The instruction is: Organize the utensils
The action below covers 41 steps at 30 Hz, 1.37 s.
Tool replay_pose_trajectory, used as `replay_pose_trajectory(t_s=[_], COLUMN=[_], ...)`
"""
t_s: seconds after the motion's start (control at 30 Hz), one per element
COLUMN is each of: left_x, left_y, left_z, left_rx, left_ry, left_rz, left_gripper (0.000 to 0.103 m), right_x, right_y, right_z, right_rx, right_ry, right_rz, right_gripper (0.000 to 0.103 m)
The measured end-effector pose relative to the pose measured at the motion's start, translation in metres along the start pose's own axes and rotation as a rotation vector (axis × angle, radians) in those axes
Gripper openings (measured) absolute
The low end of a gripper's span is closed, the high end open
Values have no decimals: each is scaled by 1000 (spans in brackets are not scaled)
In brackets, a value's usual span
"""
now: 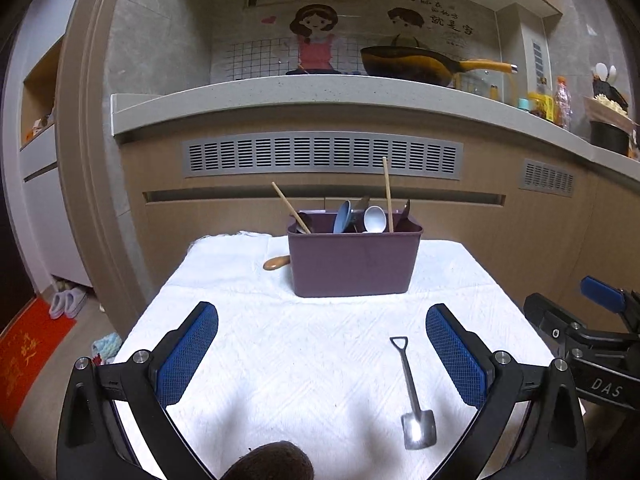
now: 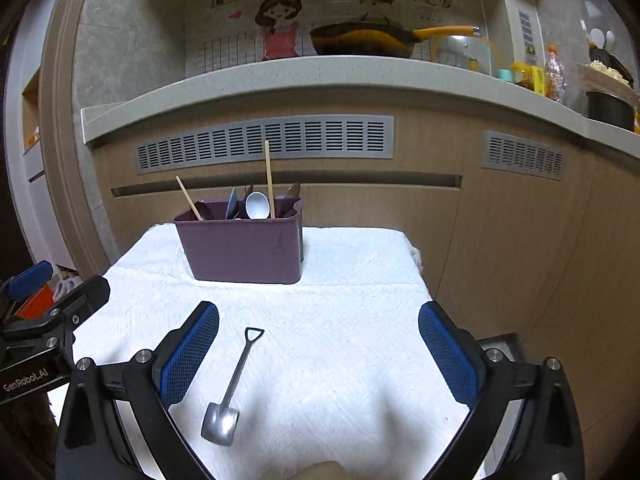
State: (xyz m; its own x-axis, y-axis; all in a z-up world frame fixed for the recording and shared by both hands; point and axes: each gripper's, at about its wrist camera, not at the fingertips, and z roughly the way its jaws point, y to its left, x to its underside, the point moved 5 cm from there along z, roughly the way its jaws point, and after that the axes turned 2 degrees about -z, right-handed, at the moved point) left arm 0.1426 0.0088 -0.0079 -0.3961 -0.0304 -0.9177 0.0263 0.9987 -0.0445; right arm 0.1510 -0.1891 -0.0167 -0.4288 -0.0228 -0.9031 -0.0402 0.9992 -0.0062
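Observation:
A purple utensil bin (image 1: 352, 262) (image 2: 244, 248) stands at the far end of the white cloth (image 1: 300, 360) (image 2: 340, 340), holding chopsticks, spoons and dark utensils. A small shovel-shaped metal spoon (image 1: 414, 396) (image 2: 230, 392) lies flat on the cloth nearer me, its scoop towards me. My left gripper (image 1: 322, 354) is open over the cloth with the spoon just inside its right finger and nothing touched. My right gripper (image 2: 319, 354) is open too, the spoon lying beside its left finger. A wooden handle end (image 1: 276, 263) pokes out left of the bin.
A kitchen counter (image 1: 280, 96) with a yellow-handled wok (image 1: 416, 64), bottles and a black pot runs behind the table. Cabinet fronts with vent grilles stand close behind the bin. A dark round object (image 1: 268, 462) sits at the near edge. Slippers and a red mat lie on the floor left.

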Motion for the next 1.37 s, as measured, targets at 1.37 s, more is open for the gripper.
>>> replay_pose_trajectory(t_s=[1.37], left_x=[6], left_y=[-7], left_z=[-5], left_rx=[5], left_ry=[27], left_rz=[10], left_gripper=[103], right_x=[0], right_y=[3], right_z=[-8], right_rx=[-1], right_ry=[-6], right_rz=[-24], right_gripper=[100])
